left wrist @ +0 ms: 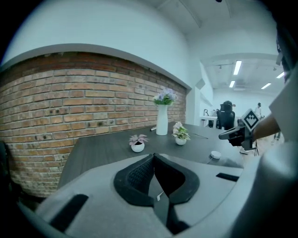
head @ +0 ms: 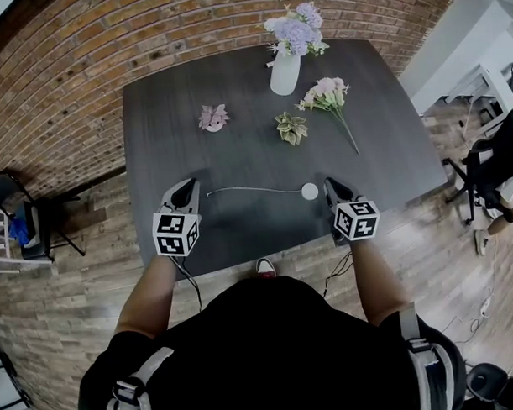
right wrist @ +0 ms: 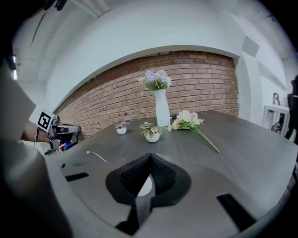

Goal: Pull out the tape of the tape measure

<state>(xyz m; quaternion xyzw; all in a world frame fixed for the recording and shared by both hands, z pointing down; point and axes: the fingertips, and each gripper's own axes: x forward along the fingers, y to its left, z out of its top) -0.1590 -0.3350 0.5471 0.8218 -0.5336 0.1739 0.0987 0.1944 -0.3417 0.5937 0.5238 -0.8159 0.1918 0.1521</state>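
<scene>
The tape measure's round white case (head: 310, 190) lies on the dark table (head: 160, 102) near its front edge. Its thin tape (head: 256, 189) is drawn out to the left and lies flat on the top. My left gripper (head: 191, 184) hovers just left of the tape's free end, jaws shut on nothing (left wrist: 153, 156). My right gripper (head: 329, 183) sits just right of the case, apart from it, jaws shut (right wrist: 150, 155). The case (right wrist: 145, 187) shows below through the gap behind the tips. In the right gripper view the tape's end (right wrist: 95, 155) rests on the table, away from the left gripper (right wrist: 70, 129).
At the back stand a white vase of purple flowers (head: 285, 71), a small pink potted plant (head: 213, 119) and a green one (head: 292, 127). A loose bouquet (head: 330, 96) lies at the back right. An office chair (head: 490, 162) stands right of the table.
</scene>
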